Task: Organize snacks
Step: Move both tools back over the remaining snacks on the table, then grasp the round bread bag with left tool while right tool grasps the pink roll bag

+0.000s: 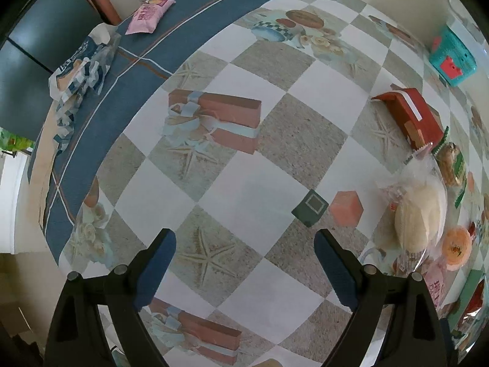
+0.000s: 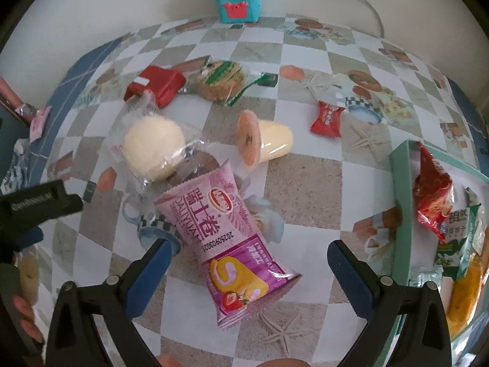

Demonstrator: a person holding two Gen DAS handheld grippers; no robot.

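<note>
My right gripper [image 2: 249, 244] is open and points down over a pink Swiss-roll packet [image 2: 226, 238], which lies flat on the table between the blue pads [image 2: 152, 272] without touching them. Behind the packet are a cream bun in clear wrap [image 2: 154, 146], a jelly cup on its side [image 2: 269, 140], a red candy [image 2: 327, 119], a red box [image 2: 156, 87] and a green-wrapped cookie [image 2: 220, 79]. My left gripper [image 1: 244, 238] is open above bare checked tablecloth. The same bun [image 1: 418, 217] and red box [image 1: 409, 113] lie to its right.
A pale green tray [image 2: 400, 198] at the right holds a red packet [image 2: 431, 189] and a green-white packet [image 2: 458, 235]. A teal box [image 2: 237, 0] stands at the back wall. A second pink packet [image 1: 149, 15] and a crumpled blue-white wrapper [image 1: 82, 70] lie near the table's far-left edge.
</note>
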